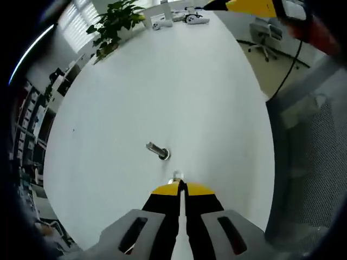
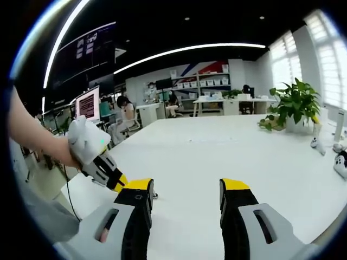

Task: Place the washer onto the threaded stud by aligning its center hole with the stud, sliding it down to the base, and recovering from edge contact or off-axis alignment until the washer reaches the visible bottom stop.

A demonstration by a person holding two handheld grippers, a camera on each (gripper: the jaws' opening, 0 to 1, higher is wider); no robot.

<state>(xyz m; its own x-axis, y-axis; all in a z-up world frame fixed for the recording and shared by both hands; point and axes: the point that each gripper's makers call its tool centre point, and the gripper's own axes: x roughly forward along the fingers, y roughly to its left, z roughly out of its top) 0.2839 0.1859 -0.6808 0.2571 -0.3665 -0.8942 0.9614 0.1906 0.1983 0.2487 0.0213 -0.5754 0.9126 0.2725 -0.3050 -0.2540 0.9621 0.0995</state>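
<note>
In the left gripper view a short metal threaded stud (image 1: pixel 157 150) stands on the white table (image 1: pixel 162 86), leaning toward the upper left of the picture. My left gripper (image 1: pixel 180 187) is shut, and a small silver washer (image 1: pixel 177 176) shows pinched at its yellow tips, just short of the stud and to its lower right. In the right gripper view my right gripper (image 2: pixel 185 196) is open above the table (image 2: pixel 227 151) with nothing between its jaws. The left gripper (image 2: pixel 103 162) comes in from the left there, held by a hand (image 2: pixel 51 149), its tip low over the table.
A potted plant (image 1: pixel 114 24) and white devices (image 1: pixel 173 19) sit at the table's far end; the plant (image 2: pixel 295 103) is also at the right. An office chair (image 1: pixel 264 38) stands beyond the table's right edge. Desks, shelves and seated people (image 2: pixel 123 111) fill the background.
</note>
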